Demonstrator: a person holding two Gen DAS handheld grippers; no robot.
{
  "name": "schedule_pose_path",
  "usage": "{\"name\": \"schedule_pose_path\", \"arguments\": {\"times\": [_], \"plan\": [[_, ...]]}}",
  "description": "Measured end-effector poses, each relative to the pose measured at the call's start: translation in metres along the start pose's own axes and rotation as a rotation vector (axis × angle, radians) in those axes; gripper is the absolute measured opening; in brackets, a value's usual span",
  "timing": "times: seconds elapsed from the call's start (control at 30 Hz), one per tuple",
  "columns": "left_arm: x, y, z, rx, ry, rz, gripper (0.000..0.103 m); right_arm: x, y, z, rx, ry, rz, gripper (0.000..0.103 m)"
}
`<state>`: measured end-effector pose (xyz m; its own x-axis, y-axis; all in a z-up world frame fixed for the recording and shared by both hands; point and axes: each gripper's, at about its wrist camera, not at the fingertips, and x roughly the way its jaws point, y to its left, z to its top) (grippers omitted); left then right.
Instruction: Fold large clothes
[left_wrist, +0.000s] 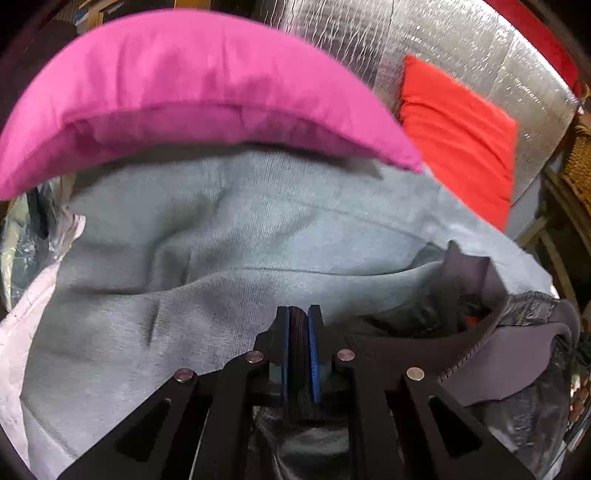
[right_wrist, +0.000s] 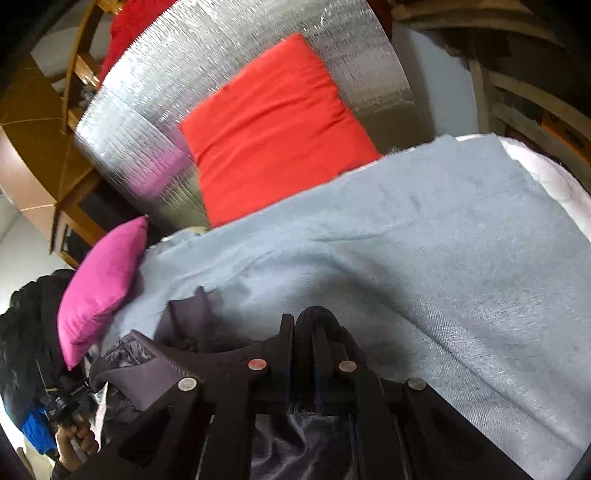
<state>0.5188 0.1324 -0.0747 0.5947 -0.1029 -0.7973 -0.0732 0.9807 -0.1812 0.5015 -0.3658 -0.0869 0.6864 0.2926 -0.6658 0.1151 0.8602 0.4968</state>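
Observation:
A dark grey jacket (left_wrist: 476, 325) with a shiny quilted lining hangs between both grippers over a pale blue blanket (left_wrist: 229, 236). My left gripper (left_wrist: 299, 314) is shut on a dark ribbed edge of the jacket, pinched between its blue pads. In the right wrist view my right gripper (right_wrist: 308, 321) is shut on another dark fold of the jacket (right_wrist: 147, 365), whose collar and lining sag to its left. The blanket (right_wrist: 424, 258) lies just below and ahead of both grippers.
A magenta cushion (left_wrist: 192, 88) lies at the far edge of the blanket, a red cushion (left_wrist: 458, 136) leans on a silver foil backing (left_wrist: 443, 33). Wooden shelving (right_wrist: 74, 88) stands at left. A person's hand (right_wrist: 75, 443) holds the other gripper's handle at lower left.

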Motion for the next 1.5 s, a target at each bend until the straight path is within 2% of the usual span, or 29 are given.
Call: {"name": "schedule_pose_path", "arguments": {"times": [0.23, 0.5, 0.6, 0.63, 0.67, 0.8, 0.9, 0.97, 1.0, 1.07, 1.1, 1.13, 1.2, 1.23, 1.27, 1.33, 1.43, 1.5], "plan": [[0.027, -0.001, -0.002, 0.015, 0.042, 0.043, 0.012, 0.026, -0.013, -0.005, 0.030, 0.048, -0.044, 0.009], [0.050, -0.002, 0.001, 0.014, 0.052, 0.088, 0.015, 0.043, -0.019, -0.006, 0.048, 0.064, -0.068, 0.007], [0.049, -0.004, 0.008, 0.012, 0.044, 0.096, 0.011, 0.042, -0.015, -0.004, 0.035, 0.067, -0.074, 0.007], [0.044, -0.004, 0.010, 0.015, 0.024, 0.117, 0.000, 0.037, -0.012, -0.002, 0.025, 0.062, -0.070, 0.007], [0.038, -0.001, 0.013, 0.014, 0.002, 0.153, 0.000, 0.029, -0.007, 0.002, 0.011, 0.045, -0.058, 0.007], [0.033, 0.026, 0.024, -0.078, -0.026, 0.181, 0.000, 0.006, 0.002, 0.015, -0.011, -0.005, -0.031, 0.007], [0.033, 0.035, 0.023, -0.116, -0.029, 0.121, 0.000, 0.017, 0.004, 0.018, -0.015, 0.003, -0.061, 0.007], [0.032, 0.033, 0.017, -0.112, -0.014, 0.089, 0.000, 0.039, -0.006, 0.015, 0.042, 0.080, -0.067, 0.008], [0.031, 0.033, 0.015, -0.113, -0.002, 0.066, 0.003, 0.046, -0.014, 0.012, 0.074, 0.103, -0.059, 0.010], [0.028, 0.031, 0.012, -0.101, 0.016, 0.031, 0.029, 0.046, -0.023, 0.009, 0.119, 0.084, -0.013, 0.011], [0.023, 0.028, 0.009, -0.083, 0.022, 0.021, 0.059, 0.044, -0.024, 0.008, 0.127, 0.084, 0.003, 0.012], [0.016, 0.026, 0.006, -0.068, 0.004, 0.020, 0.073, 0.042, -0.024, 0.008, 0.131, 0.090, 0.014, 0.014], [0.001, 0.019, -0.001, -0.025, -0.042, 0.017, 0.074, 0.033, -0.024, 0.011, 0.133, 0.097, 0.031, 0.020], [-0.008, 0.013, -0.006, 0.018, -0.042, 0.008, 0.074, 0.026, -0.022, 0.013, 0.133, 0.088, 0.036, 0.041], [-0.015, 0.008, -0.011, 0.047, -0.035, -0.008, 0.074, 0.015, -0.021, 0.015, 0.136, 0.069, 0.022, 0.098], [-0.030, 0.003, -0.024, 0.094, -0.034, -0.039, 0.074, -0.005, -0.022, 0.016, 0.150, 0.014, 0.058, 0.103], [-0.066, 0.005, -0.063, 0.147, -0.072, -0.052, 0.074, -0.035, -0.026, 0.010, 0.187, -0.027, 0.099, 0.103], [-0.088, 0.009, -0.089, 0.138, -0.091, -0.062, 0.074, -0.058, -0.025, -0.004, 0.188, -0.047, 0.102, 0.103]]}}
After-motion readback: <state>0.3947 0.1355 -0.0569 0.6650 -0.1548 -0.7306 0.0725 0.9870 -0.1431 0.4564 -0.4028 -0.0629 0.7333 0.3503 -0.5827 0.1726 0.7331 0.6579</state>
